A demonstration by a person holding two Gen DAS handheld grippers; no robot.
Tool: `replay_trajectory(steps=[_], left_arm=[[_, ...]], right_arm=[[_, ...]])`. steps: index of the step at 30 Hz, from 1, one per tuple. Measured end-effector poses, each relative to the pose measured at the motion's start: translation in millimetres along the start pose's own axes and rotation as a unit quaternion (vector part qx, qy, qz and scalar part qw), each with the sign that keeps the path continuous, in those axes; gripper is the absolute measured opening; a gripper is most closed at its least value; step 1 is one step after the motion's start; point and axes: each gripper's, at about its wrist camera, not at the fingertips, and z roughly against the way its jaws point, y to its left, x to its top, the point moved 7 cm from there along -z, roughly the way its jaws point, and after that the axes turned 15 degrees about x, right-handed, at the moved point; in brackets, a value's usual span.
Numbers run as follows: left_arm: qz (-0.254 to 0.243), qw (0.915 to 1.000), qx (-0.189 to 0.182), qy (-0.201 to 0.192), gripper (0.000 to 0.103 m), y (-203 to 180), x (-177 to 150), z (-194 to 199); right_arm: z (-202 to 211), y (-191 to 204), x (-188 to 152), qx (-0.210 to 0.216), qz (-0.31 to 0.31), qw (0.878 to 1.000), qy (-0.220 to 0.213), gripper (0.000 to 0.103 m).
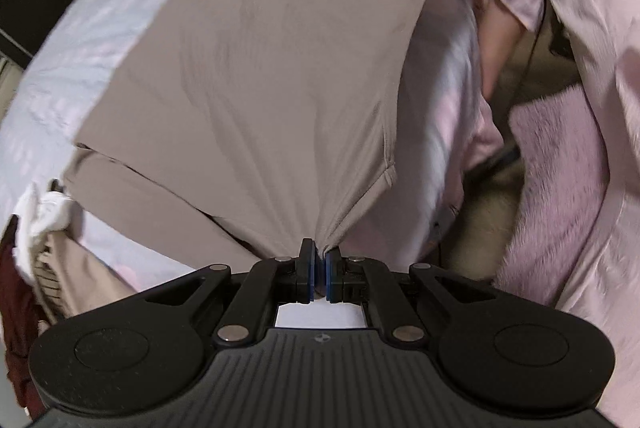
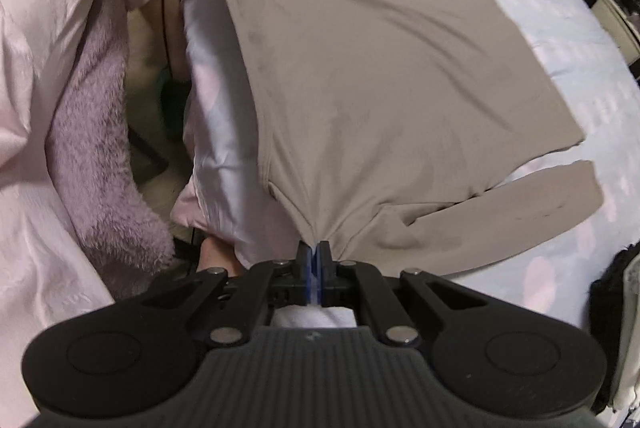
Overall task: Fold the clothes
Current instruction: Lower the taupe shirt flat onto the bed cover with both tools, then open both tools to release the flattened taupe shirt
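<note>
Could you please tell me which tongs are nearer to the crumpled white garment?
Left. The left tongs grip the taupe shirt at the corner near the white garment; the right tongs grip the opposite corner, across the shirt from it.

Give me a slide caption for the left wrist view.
Left gripper pinches a corner of the taupe shirt, stretched over the pale bedspread.

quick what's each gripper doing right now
left gripper: shut on the taupe shirt, pinching one corner.
right gripper: shut on the taupe shirt, pinching another corner.
</note>
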Motion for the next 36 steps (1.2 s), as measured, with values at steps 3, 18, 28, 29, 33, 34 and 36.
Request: replay_trajectory(steps=[3, 18, 28, 29, 33, 34, 36], left_arm=[[-0.005, 0.9998, -0.014, 0.011, 0.003, -4.3, -1.3, -12.9], [0.024, 0.9966, -0.054, 0.058, 0.003, -18.1, -16.9, -66.7], [0.06, 0.9927, -0.077, 0.071, 0.013, -13.6, -13.8, -69.6], [0.068, 0.9916, -0.082, 0.073, 0.017, -11.1, -13.0, -67.9], [0.112, 0.9884, -0.085, 0.057, 0.031, 8.4, -6.7, -49.7], [0.125, 0.987, -0.086, 0.053, 0.034, 14.8, -5.7, -44.4], [0.155, 0.984, -0.078, 0.038, 0.044, 33.5, -3.7, -33.2]], right_arm=[[-19.8, -3.2, -0.6, 0.015, -0.004, 1.0, 0.017, 0.003], [-64.0, -11.1, -13.6, 0.045, -0.026, 0.997, 0.053, 0.003], [-47.9, -14.0, -14.0, 0.05, -0.038, 0.997, 0.038, 0.024], [-41.4, -15.6, -13.8, 0.049, -0.041, 0.997, 0.033, 0.034], [-9.4, -30.9, -13.0, 0.029, -0.065, 0.997, 0.005, 0.036], [-0.7, -36.3, -12.7, 0.021, -0.073, 0.997, -0.003, 0.036], [15.0, -54.3, -11.1, -0.004, -0.101, 0.994, -0.028, 0.037]])
